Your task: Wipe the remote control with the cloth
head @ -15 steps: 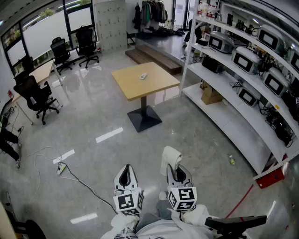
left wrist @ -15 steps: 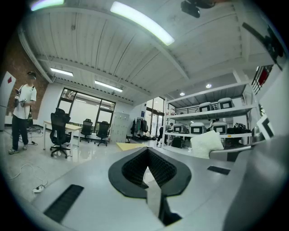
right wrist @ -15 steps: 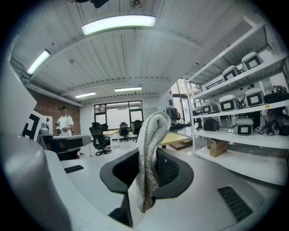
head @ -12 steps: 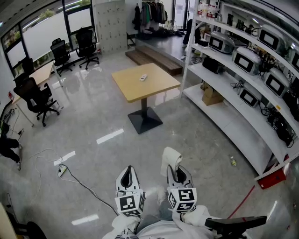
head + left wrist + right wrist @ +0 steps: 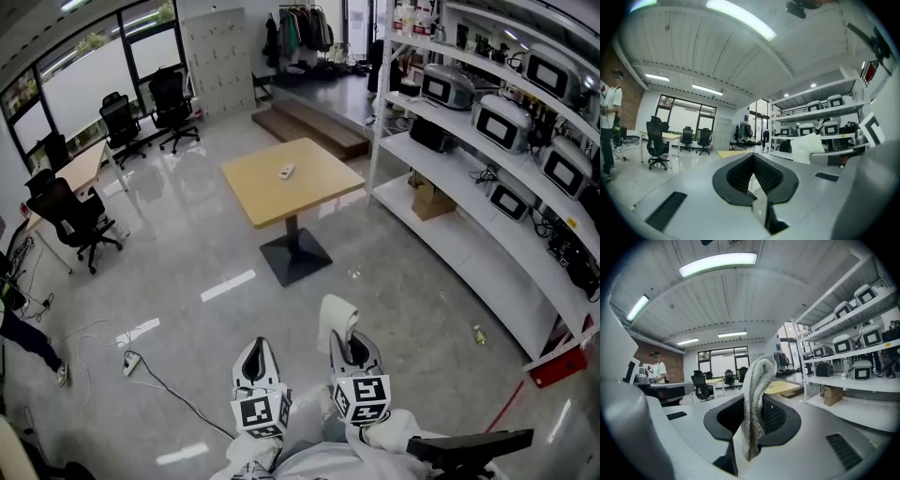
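Observation:
A small white remote control (image 5: 287,172) lies on a square wooden table (image 5: 319,183) far ahead across the floor. My right gripper (image 5: 349,348) is shut on a folded white cloth (image 5: 336,319), which sticks up between its jaws; in the right gripper view the cloth (image 5: 756,394) stands upright in front of the camera. My left gripper (image 5: 255,357) is beside it, shut with nothing in it; its jaws (image 5: 753,176) meet. Both grippers are held low and level, a long way short of the table.
Long white shelves (image 5: 487,216) with appliances run down the right side. Black office chairs (image 5: 70,206) and desks stand at the left. A power strip with cable (image 5: 131,361) lies on the grey floor at the left. A person's leg (image 5: 37,347) shows at the far left edge.
The view has moved forward a little, so the table sits slightly nearer. A person at the left edge has walked into view. Both grippers keep their pose.

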A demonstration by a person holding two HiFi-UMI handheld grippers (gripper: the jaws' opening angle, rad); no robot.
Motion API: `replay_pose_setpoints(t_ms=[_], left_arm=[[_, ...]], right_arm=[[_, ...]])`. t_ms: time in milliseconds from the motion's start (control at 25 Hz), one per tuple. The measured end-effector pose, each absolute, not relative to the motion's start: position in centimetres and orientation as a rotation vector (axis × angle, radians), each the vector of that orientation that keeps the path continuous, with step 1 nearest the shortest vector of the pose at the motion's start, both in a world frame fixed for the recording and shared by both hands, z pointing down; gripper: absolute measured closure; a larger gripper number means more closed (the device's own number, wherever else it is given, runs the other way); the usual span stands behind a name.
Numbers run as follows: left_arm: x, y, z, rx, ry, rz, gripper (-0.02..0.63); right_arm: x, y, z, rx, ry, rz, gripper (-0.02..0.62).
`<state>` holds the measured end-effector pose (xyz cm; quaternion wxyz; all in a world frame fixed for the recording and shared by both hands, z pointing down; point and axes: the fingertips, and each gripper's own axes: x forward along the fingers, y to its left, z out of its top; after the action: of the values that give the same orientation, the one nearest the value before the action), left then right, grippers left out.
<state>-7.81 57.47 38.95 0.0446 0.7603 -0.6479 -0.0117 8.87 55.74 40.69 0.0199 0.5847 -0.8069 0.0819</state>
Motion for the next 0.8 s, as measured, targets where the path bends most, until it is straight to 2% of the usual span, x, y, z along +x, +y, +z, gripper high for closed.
replay_pose_setpoints(t_ms=[800], left_arm=[[-3.1, 40.7, 40.8, 2.306, -1.91, 0.064, 0.604]], right_arm=[[12.8, 38.6, 41.2, 1.797, -2.488, 0.303, 0.506]])
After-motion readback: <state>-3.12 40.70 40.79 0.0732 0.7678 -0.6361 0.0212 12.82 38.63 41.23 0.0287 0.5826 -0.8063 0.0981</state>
